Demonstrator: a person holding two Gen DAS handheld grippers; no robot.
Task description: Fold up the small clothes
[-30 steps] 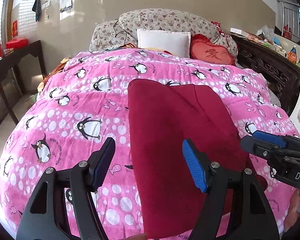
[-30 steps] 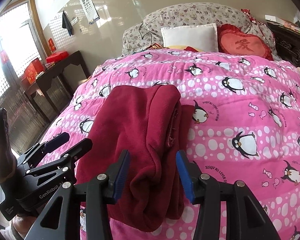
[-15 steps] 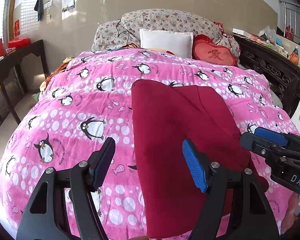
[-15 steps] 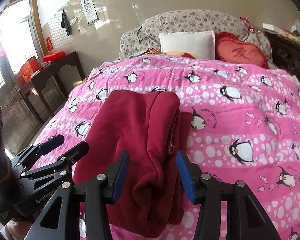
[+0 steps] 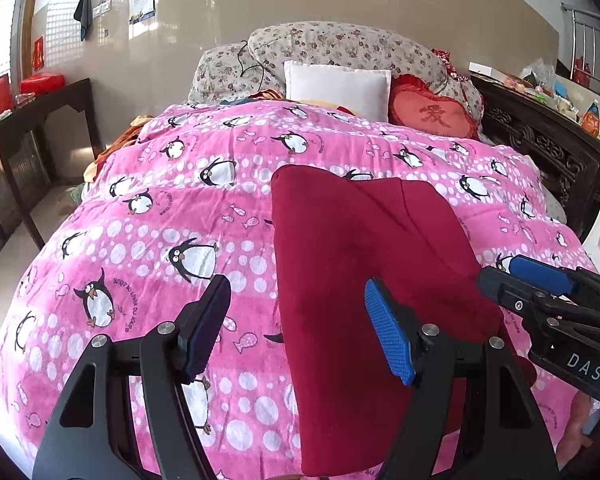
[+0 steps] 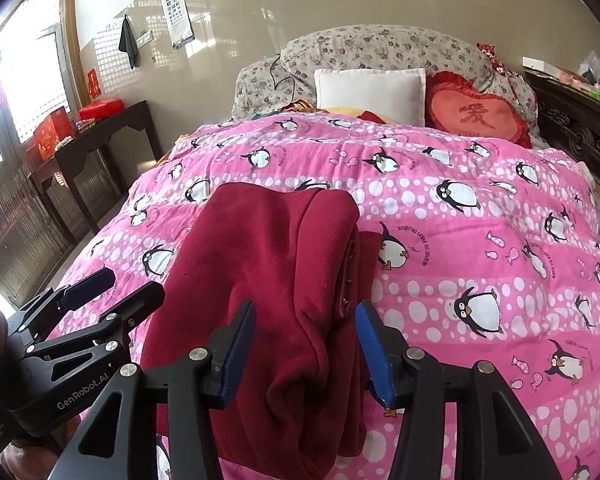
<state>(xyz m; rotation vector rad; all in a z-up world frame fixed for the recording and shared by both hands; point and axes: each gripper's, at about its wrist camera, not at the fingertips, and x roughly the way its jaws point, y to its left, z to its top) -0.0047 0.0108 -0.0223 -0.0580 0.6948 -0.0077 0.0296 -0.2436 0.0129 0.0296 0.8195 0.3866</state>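
A dark red fleece garment (image 5: 364,264) lies folded lengthwise on the pink penguin quilt (image 5: 148,240), near the foot of the bed. My left gripper (image 5: 296,328) hovers open over the garment's left edge, with nothing held. In the right wrist view the garment (image 6: 268,264) shows a thick rolled fold along its right side. My right gripper (image 6: 306,350) is above that fold near the front end. Its jaws are opening, the fold sits in the gap, and the pads do not press on it. Each gripper shows in the other's view: the right gripper (image 5: 540,292), the left gripper (image 6: 88,292).
At the head of the bed are a white pillow (image 5: 336,88), a red heart cushion (image 5: 432,114) and floral bedding (image 5: 340,48). A dark wooden table (image 5: 40,112) stands to the left. A carved dark bed frame (image 5: 540,140) runs along the right.
The right gripper's jaws have widened a little, and its view has tipped slightly toward the head of the bed. The left gripper and the garment stay where they were.
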